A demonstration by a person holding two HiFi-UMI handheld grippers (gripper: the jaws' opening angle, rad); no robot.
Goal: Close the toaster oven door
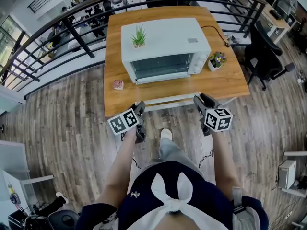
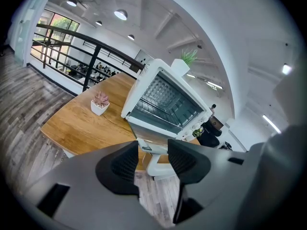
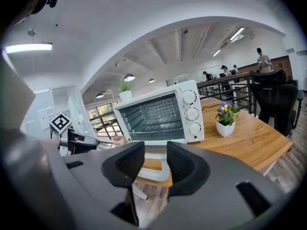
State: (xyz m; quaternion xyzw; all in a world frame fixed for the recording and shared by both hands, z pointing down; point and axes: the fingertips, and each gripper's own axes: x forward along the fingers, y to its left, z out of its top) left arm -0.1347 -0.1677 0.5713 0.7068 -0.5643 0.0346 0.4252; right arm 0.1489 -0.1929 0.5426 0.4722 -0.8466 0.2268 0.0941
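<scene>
A white toaster oven [image 1: 165,44] stands on a wooden table [image 1: 230,83]. Its glass door hangs open and lies about flat toward me, and its white handle [image 1: 170,101] runs along the table's front edge. My left gripper [image 1: 140,110] hovers just off the handle's left end, and my right gripper [image 1: 199,102] sits by its right end. In the left gripper view the oven [image 2: 168,99] shows its racks, and the handle [image 2: 160,169] appears through the gap of the open jaws. The right gripper view shows the handle [image 3: 156,174] beyond open jaws, with no pad pressing on it.
A small green plant [image 1: 139,37] sits on the oven's top. A pink succulent pot [image 1: 118,84] is at the table's left, a purple flower pot [image 1: 217,60] at its right. A black railing [image 1: 72,32] runs behind, and an office chair [image 1: 268,56] stands to the right.
</scene>
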